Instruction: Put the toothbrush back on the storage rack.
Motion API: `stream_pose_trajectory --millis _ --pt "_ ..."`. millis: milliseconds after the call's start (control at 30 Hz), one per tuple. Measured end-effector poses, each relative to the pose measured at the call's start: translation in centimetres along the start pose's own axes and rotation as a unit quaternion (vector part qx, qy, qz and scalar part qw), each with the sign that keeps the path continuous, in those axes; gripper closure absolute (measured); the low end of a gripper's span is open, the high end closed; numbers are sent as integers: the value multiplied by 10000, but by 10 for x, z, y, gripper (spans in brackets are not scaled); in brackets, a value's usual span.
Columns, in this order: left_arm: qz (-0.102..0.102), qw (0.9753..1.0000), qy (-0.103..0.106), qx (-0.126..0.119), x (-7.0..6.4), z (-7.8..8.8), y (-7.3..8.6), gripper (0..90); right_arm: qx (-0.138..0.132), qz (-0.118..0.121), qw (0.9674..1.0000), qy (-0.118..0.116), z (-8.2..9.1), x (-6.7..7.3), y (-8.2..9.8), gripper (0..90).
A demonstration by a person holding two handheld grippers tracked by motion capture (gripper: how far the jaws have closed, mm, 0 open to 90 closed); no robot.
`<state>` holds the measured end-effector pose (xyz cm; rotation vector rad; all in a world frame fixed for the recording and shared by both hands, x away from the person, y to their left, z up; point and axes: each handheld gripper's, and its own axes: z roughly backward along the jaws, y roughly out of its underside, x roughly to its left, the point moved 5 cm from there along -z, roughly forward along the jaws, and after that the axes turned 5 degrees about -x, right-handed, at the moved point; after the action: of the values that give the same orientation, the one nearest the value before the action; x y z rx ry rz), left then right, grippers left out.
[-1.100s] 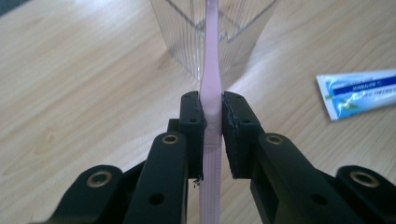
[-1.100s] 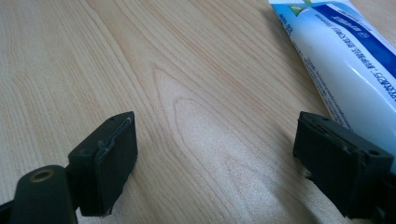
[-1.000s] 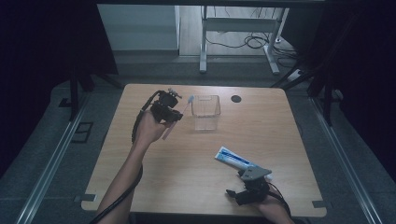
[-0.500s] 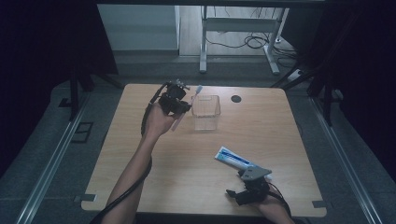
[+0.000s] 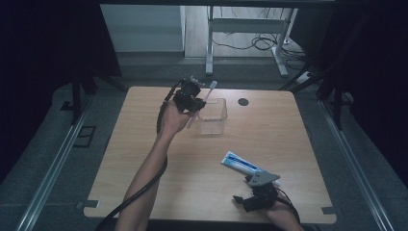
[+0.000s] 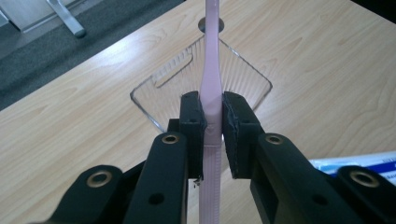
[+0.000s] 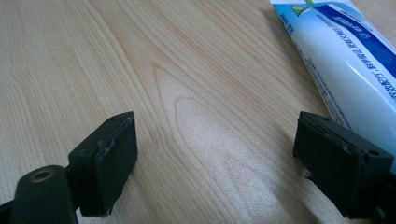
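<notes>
The left hand-held gripper [image 6: 212, 123] is clamped on the handle of a pink toothbrush [image 6: 211, 88], its pads pressing the handle from both sides. It holds the brush over the near rim of a clear ribbed cup [image 5: 212, 115] that stands toward the far side of the wooden counter [image 5: 144, 159]. In the high view the toothbrush [image 5: 201, 103] slants, with its head up beyond the left hand-held gripper [image 5: 188, 96] and its lower end at the cup's near left corner. The step in hand looks like placing the toothbrush into the cup. The next move calls for bringing the lower end over the cup's opening, lowering it inside, and only then letting the jaws part. The right hand-held gripper [image 7: 215, 163] rests low over the counter near the front edge, jaws wide apart and holding nothing. A blue and white toothpaste tube [image 7: 345, 60] lies just beside its right jaw and is probably its next pick.
</notes>
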<state>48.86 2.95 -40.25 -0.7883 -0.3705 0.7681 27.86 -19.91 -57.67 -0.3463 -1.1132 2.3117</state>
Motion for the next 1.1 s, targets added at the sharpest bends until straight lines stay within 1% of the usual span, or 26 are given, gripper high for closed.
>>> stream_pose_trajectory --millis 333,433,733,933,1000,1100 --pt "52 9998 -59 -198 1 -11 -13 790 -1 12 10000 -15 0 0 0 134" --pt "85 9995 -70 -293 1 -14 -17 790 1 16 10000 -19 0 0 0 134" --pt "116 9988 -133 -447 3 -23 -23 791 8 46 10000 -34 0 -1 0 134" --pt "126 9976 -174 -652 2 -29 -31 791 8 46 10000 -40 0 -1 0 134" --pt "144 9972 -160 -709 2 -30 -34 791 5 39 10000 -43 0 0 0 134" --pt "106 9969 -185 -753 0 -33 -37 791 5 41 10000 -49 0 0 0 134"
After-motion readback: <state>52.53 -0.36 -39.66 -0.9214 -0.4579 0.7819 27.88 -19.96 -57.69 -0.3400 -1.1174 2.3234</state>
